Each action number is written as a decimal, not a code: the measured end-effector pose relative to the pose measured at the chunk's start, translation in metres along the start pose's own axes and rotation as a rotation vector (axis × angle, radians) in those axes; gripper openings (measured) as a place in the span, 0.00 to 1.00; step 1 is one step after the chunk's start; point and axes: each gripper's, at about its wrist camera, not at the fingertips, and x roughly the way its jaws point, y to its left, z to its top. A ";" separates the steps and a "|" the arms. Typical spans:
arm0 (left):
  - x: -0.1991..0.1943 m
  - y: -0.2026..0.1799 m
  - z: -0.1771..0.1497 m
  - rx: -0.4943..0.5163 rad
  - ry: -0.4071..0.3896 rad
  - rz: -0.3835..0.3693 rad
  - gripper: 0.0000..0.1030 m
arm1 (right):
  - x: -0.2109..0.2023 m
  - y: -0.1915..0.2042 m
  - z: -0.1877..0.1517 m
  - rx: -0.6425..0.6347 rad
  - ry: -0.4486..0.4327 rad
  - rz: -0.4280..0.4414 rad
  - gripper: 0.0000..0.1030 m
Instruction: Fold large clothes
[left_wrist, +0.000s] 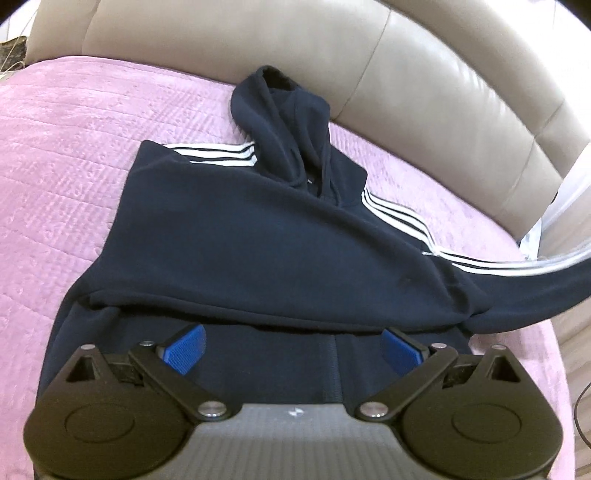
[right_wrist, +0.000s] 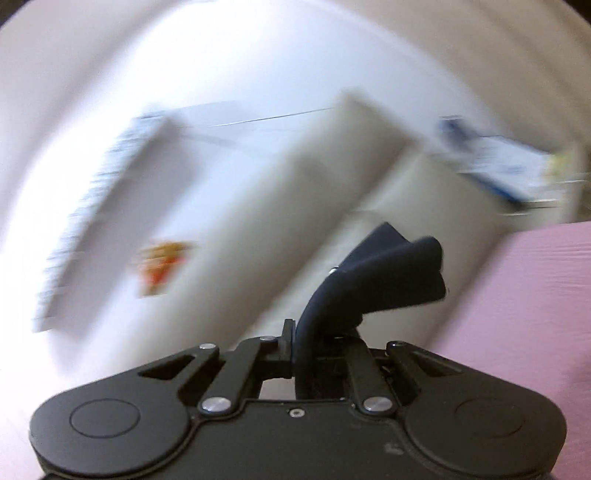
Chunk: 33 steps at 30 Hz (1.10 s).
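Left wrist view — one navy hoodie (left_wrist: 240, 236), left hand-held gripper (left_wrist: 293, 349) agape; right hand-held gripper (right_wrist: 325, 332) clamping its sleeve (right_wrist: 391, 273).

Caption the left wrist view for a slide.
Open left gripper hovers over a navy striped hoodie on a pink bedspread, one sleeve stretched rightward.

Soft, even indoor light across the left wrist view, no hard shadows. Sharp on the navy hoodie (left_wrist: 258, 236), thin shade only just beneath its folded front hem. Pale sheen on the beige headboard (left_wrist: 443, 92) behind the hoodie. Sleeve to the right of the hoodie smeared into streaks. Heavy fisheye bending, dark corners. Right wrist view badly motion-blurred: washed-out white glare above the pinched cuff (right_wrist: 391, 273), background streaked beyond recognition, pink bedspread (right_wrist: 535, 295) to its right smooth and soft, only gripper body crisp.
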 end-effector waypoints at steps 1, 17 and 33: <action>-0.003 0.002 0.000 -0.007 -0.004 -0.003 0.99 | 0.004 0.025 -0.008 -0.021 0.013 0.052 0.10; -0.056 0.070 -0.003 -0.116 -0.110 0.013 0.99 | 0.041 0.219 -0.383 -0.506 0.459 0.330 0.10; -0.047 0.133 0.004 -0.181 -0.149 0.047 0.99 | 0.065 0.175 -0.504 -0.493 0.844 0.272 0.30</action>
